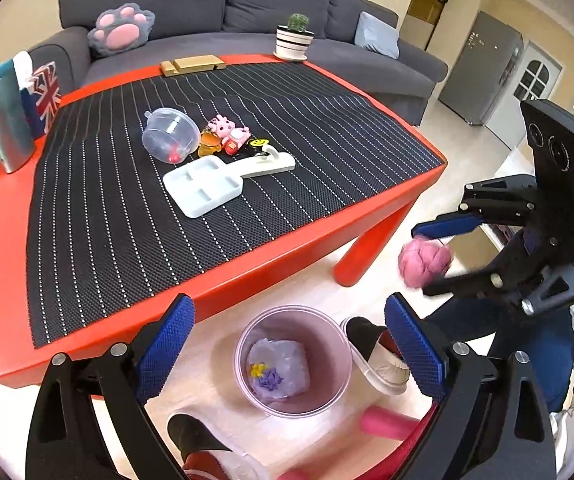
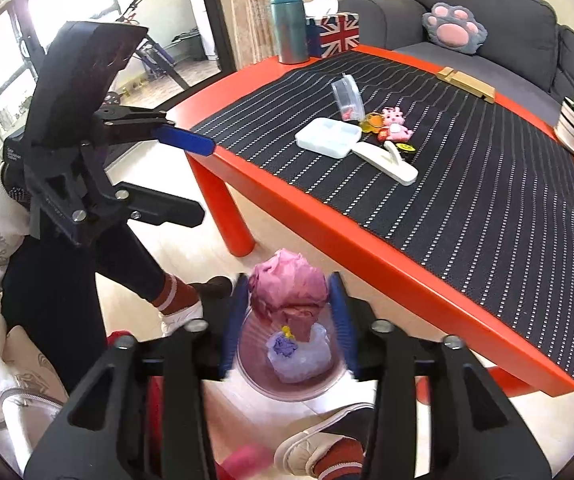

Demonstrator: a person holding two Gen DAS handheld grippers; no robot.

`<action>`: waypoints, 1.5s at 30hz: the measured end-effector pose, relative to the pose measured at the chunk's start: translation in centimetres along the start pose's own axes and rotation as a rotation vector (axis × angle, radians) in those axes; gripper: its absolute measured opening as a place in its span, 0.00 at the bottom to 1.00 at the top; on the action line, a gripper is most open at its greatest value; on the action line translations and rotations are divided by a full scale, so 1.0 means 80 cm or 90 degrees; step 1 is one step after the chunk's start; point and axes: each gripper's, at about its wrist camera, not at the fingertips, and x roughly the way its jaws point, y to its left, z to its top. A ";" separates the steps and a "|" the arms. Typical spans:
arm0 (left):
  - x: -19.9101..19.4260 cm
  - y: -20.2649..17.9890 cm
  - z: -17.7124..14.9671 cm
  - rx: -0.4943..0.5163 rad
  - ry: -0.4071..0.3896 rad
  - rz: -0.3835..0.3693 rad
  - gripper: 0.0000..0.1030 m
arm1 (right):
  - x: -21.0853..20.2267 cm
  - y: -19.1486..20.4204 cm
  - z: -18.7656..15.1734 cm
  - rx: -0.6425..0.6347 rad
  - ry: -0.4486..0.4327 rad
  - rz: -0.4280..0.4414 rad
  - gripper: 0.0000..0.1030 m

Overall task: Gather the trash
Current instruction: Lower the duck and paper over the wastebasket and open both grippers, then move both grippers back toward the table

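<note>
1. Paper wad [image 2: 287,292], pink, sits between the right gripper [image 2: 289,320] pads, directly above the bin [image 1: 247,344]; whether they press it, I cannot tell.
2. Left gripper [image 1: 289,344] stands wide apart, empty, above the bin.

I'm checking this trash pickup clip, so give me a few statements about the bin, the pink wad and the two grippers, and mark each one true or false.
1. The pink paper wad sits between the jaws of the right gripper, above the bin. True.
2. The bin is empty. False: a clear plastic bag with purple and yellow scraps lies in it.
3. The left gripper holds a keychain. False: its jaws stand wide open with nothing between them.
4. The bin stands on the floor beside the red table. True.
5. The white tray lies in the bin. False: it lies on the table's black mat.
</note>
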 end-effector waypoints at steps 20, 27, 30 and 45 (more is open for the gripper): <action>0.003 0.002 -0.001 -0.002 0.007 -0.001 0.89 | 0.002 -0.011 0.000 0.036 -0.004 -0.008 0.92; 0.003 0.007 0.002 -0.012 0.003 0.001 0.90 | -0.002 -0.020 0.005 0.054 -0.019 -0.020 0.92; 0.000 0.012 0.006 -0.017 -0.004 0.005 0.90 | -0.004 -0.025 0.012 0.059 -0.028 -0.025 0.92; -0.017 0.044 0.049 -0.027 -0.033 0.049 0.90 | -0.011 -0.053 0.077 0.038 -0.052 -0.071 0.92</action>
